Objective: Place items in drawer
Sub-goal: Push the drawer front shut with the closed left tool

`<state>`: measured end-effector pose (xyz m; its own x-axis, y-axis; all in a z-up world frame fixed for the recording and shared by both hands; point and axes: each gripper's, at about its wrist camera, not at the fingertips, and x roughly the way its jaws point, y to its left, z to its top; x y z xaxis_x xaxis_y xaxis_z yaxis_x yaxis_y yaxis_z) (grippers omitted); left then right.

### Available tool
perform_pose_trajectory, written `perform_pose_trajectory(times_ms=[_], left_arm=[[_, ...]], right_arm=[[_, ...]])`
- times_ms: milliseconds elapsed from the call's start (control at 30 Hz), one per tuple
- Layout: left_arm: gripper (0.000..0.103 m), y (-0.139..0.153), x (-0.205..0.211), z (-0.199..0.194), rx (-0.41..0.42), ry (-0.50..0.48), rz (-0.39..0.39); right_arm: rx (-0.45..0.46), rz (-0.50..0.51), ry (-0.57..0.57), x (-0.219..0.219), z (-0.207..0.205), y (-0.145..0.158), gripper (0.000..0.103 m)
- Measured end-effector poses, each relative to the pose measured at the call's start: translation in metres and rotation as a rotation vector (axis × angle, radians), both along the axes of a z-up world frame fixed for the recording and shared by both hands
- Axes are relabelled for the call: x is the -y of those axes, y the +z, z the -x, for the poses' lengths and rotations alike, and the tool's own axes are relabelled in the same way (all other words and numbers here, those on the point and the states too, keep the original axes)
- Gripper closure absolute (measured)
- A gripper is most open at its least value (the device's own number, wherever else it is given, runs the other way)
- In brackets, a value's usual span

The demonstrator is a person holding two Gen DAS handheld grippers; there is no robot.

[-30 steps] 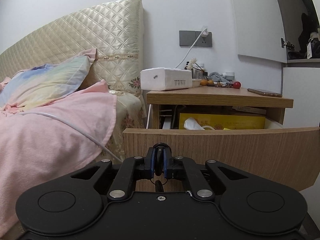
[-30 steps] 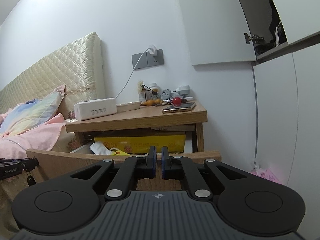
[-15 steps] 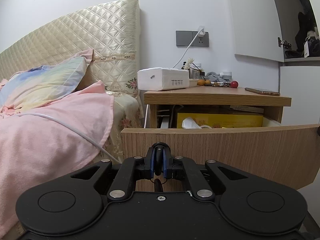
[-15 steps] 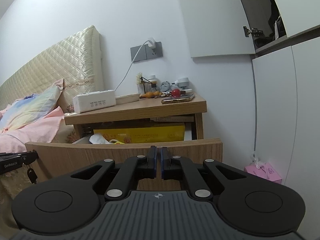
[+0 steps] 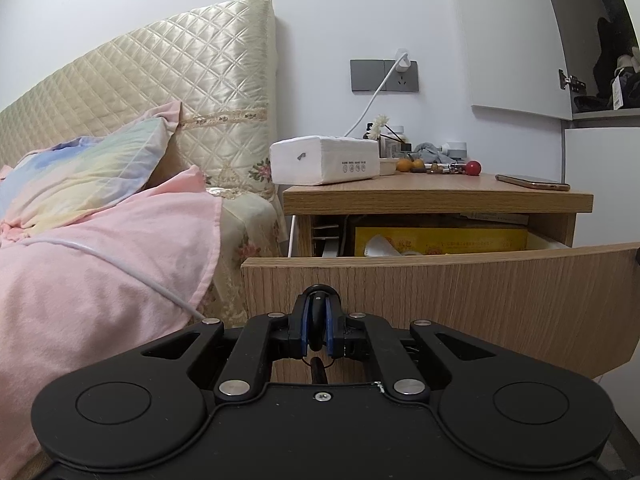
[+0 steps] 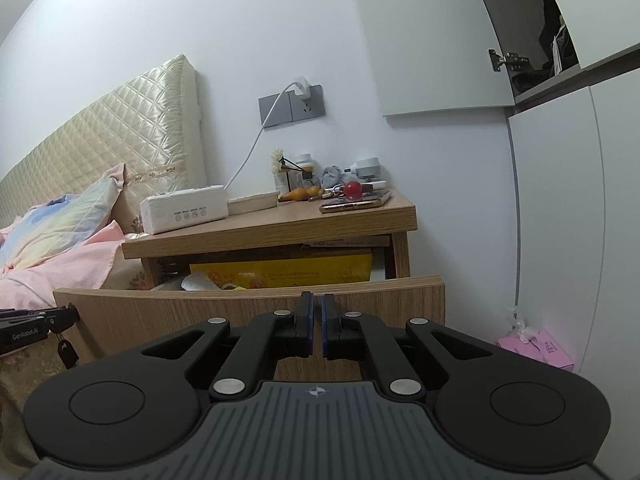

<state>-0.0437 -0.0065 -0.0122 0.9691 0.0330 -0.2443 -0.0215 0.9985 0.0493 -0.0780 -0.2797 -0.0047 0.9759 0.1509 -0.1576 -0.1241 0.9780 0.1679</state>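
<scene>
Since a second ago both my grippers have backed a little from the nightstand, so the drawer front looks smaller.

Left wrist view: my left gripper is pinched on a small dark key fob, held upright between the blue pads, just in front of the open drawer. Inside it I see a yellow box. On the nightstand sit a white tissue pack and a phone.

Right wrist view: my right gripper has its pads nearly together, a thin gap between them, holding nothing. Only here do I see the left gripper from the side at the drawer's left end, with a dark tag dangling under it, and a pink packet on the floor.
</scene>
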Motion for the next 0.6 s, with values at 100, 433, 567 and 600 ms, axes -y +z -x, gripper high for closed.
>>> perform_pose_trajectory(times_ms=[100,433,567,600], left_arm=[[0.098,0.000,0.001,-0.008,-0.003,0.003,0.000],[0.097,0.000,0.006,-0.043,-0.008,0.016,-0.006],[0.098,0.002,0.011,-0.058,-0.014,0.025,-0.023],[0.098,0.002,0.010,-0.061,-0.017,0.025,-0.018]], right_arm=[[0.003,-0.002,0.005,0.002,-0.008,-0.001,0.099],[0.028,-0.019,0.002,0.005,-0.040,-0.006,0.099],[0.036,-0.040,0.002,0.008,-0.053,-0.007,0.099],[0.039,-0.042,0.002,0.008,-0.055,-0.008,0.099]])
